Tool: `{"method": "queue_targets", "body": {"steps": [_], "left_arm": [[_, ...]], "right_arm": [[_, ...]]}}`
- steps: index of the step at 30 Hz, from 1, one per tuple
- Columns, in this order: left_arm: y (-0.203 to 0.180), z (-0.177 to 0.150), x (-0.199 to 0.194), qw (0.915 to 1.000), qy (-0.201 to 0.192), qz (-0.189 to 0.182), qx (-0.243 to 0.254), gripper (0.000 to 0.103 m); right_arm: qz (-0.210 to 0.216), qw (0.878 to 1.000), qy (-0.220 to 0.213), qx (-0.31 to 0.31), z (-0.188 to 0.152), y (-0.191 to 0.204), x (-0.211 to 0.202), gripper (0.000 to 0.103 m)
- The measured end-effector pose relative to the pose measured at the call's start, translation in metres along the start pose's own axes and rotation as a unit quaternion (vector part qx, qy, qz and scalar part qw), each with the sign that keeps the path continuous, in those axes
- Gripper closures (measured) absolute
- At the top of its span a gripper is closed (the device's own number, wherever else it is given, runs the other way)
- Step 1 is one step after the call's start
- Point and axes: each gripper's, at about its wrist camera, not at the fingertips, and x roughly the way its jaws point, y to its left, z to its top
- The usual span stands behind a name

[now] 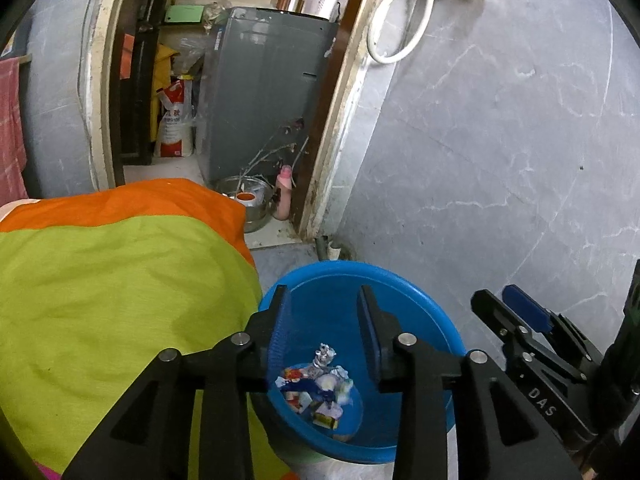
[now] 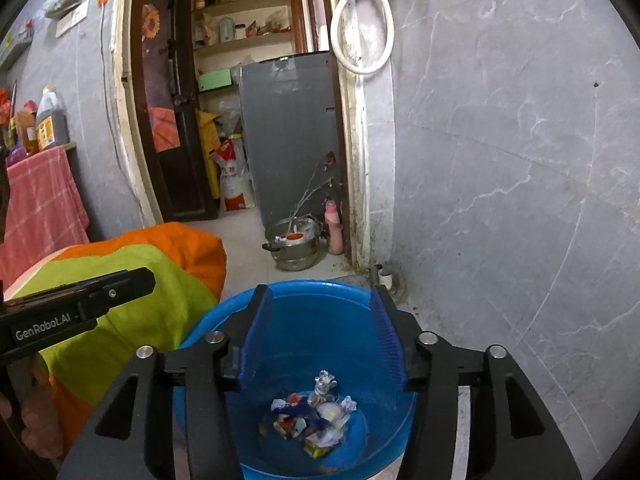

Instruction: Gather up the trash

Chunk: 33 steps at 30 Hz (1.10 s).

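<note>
Left wrist view showed both grippers, left (image 1: 324, 300) and right (image 2: 320, 304), jaws apart and empty above the blue bin (image 1: 420, 292); scraps (image 1: 316, 384) could spill if nudged.

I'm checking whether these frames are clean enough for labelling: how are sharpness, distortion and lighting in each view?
Left wrist: strong fisheye bending of the doorframe, dark corners, trash in the blue tub fairly sharp, light flat and dim. Right wrist: same curvature and vignette, trash slightly soft, mild sheen on the grey wall.
</note>
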Motion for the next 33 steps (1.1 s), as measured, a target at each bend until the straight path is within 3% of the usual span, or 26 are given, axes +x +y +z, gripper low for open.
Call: {"method": "queue_targets", "body": {"steps": [3, 6, 7, 11, 14, 26, 33], "left_arm": [[0.004, 0.002, -0.006, 1.0000, -0.007, 0.004, -0.004, 0.065], [0.010, 0.005, -0.015, 0.9997, -0.021, 0.009, -0.007, 0.052], [0.012, 0.006, -0.019, 0.9996, -0.026, 0.012, -0.007, 0.044], [0.020, 0.007, -0.033, 0.9987, -0.047, 0.017, -0.013, 0.017], [0.024, 0.009, -0.046, 0.9974, -0.066, 0.026, -0.015, 0.006], [0.025, 0.000, -0.093, 0.9917, -0.112, 0.060, 0.020, 0.002], [0.029, -0.008, -0.124, 0.9873, -0.142, 0.069, 0.021, 0.002]], "right_arm": [[-0.002, 1.000, -0.008, -0.001, 0.004, 0.002, -0.005, 0.051], [-0.004, 1.000, -0.014, 0.001, 0.008, 0.003, -0.009, 0.042], [-0.005, 1.000, -0.018, 0.002, 0.009, 0.004, -0.011, 0.036], [-0.006, 1.000, -0.027, 0.003, 0.014, 0.010, -0.020, 0.029], [-0.009, 0.999, -0.033, 0.001, 0.017, 0.013, -0.028, 0.025], [-0.009, 0.998, -0.064, 0.008, 0.027, 0.025, -0.072, 0.001], [-0.002, 0.997, -0.076, 0.004, 0.027, 0.041, -0.103, 0.000]]}}
